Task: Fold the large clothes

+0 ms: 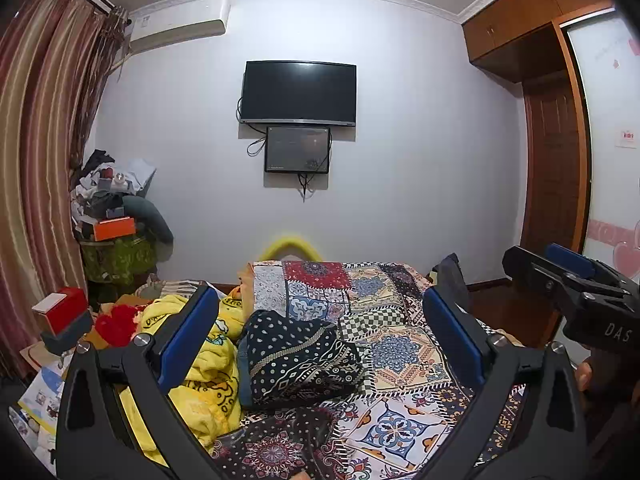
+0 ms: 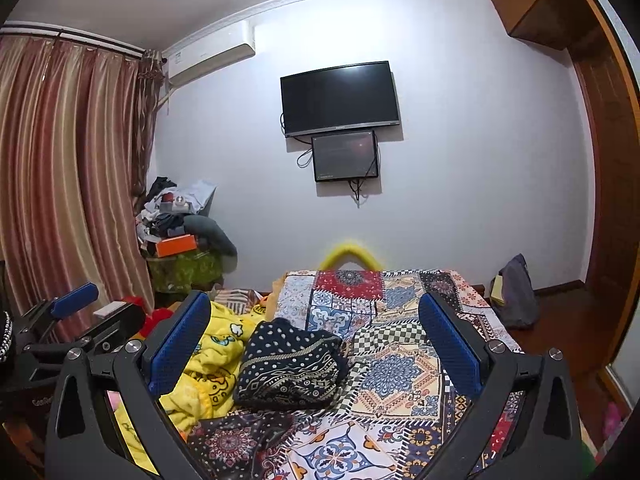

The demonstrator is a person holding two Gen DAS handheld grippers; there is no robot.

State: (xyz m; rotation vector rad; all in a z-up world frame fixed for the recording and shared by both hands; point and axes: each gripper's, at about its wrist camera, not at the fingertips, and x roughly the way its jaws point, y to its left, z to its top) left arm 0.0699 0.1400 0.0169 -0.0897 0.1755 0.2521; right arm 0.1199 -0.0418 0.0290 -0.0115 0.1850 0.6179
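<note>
Left gripper (image 1: 320, 344): fingers spread wide, nothing between the blue pads, held above the near end of the bed (image 1: 404, 436). Right gripper (image 2: 316, 348): same, spread wide and empty, just right of the left one; each shows at the edge of the other's view.

Task item: dark dotted garment (image 1: 296, 356), navy with white print, lying as a compact, roughly rectangular bundle on the patchwork bedspread, left of centre, ahead of both grippers. It's touching the yellow blanket (image 1: 200, 364) heaped along the bed's left edge. A dark patterned cloth (image 1: 272, 444) lies at the near edge below it; can't tell whether that's part of the bedspread or a separate piece.

Stage is ambiguous: the bundle fits a garment already folded and released, or one bunched up and waiting to be spread. Layers not readable from here.

Risks:
- Busy prints on garment and bedspread hide the hems; a pinch could catch the cover too.
- Grabbing one layer of the bundle drags it open unevenly.
- Yellow blanket crowds the left side; spreading there tangles them or pushes cloth off the left edge.
</note>
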